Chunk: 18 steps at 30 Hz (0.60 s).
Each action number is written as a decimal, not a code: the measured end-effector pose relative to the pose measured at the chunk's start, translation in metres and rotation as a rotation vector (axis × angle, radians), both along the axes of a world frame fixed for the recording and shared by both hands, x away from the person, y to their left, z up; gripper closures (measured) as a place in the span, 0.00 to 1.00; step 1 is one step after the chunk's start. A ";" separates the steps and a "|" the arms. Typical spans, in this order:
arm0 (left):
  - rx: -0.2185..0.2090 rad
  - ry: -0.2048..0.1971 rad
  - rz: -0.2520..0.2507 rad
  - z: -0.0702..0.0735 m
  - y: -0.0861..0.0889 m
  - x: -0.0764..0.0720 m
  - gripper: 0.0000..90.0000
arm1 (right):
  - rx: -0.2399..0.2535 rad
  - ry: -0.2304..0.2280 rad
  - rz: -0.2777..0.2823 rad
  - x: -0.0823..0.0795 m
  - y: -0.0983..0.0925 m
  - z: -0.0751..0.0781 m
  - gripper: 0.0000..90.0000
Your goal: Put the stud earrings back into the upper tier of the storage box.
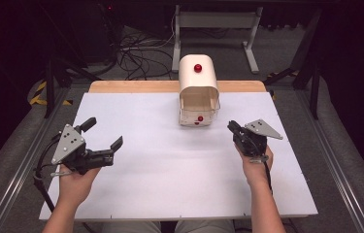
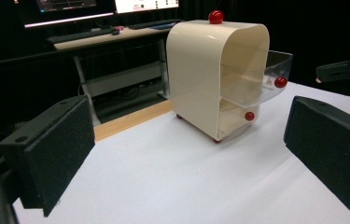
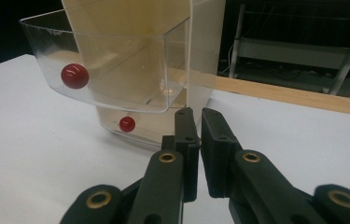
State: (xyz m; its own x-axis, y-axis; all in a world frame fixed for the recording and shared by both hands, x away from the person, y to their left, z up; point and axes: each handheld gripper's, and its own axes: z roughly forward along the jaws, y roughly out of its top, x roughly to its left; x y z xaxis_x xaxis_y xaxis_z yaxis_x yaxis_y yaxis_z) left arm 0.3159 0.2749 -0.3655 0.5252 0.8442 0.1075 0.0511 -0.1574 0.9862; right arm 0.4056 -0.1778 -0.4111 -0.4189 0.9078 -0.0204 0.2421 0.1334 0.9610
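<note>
Matte black right tool [image 3: 196,116] pressed together, left tool [image 1: 103,132] spread, glossy cream cabinet [image 1: 198,77], clear drawer [image 3: 112,70].

White table [image 1: 170,179], wooden strip [image 1: 131,86] along its far edge, cables [image 1: 138,53] on floor beyond, desk frame [image 1: 216,22], monitors [image 2: 107,5] far left.

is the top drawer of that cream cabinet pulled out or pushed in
Pulled out. The clear top drawer juts past the front of the cream cabinet, while the lower drawer sits nearly flush. It looks empty.
</note>
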 end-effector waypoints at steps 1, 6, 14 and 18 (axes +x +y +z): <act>-0.001 0.000 0.001 0.000 0.000 0.000 0.03 | 0.000 -0.004 -0.001 0.000 0.000 0.001 0.95; 0.000 -0.005 0.001 0.001 0.000 0.000 0.03 | 0.006 -0.025 -0.002 0.000 0.003 0.006 0.95; -0.001 -0.004 0.001 0.001 0.000 -0.001 0.03 | 0.008 -0.041 0.009 0.001 0.010 0.014 0.95; -0.005 -0.005 0.002 0.001 0.001 -0.001 0.03 | 0.013 -0.050 0.012 0.001 0.013 0.017 0.95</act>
State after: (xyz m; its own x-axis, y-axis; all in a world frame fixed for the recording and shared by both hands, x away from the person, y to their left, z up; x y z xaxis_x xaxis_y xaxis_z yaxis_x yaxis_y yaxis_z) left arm 0.3151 0.2763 -0.3641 0.5228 0.8458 0.1064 0.0463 -0.1528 0.9872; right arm 0.4068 -0.1650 -0.3943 -0.4284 0.9031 -0.0298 0.1921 0.1232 0.9736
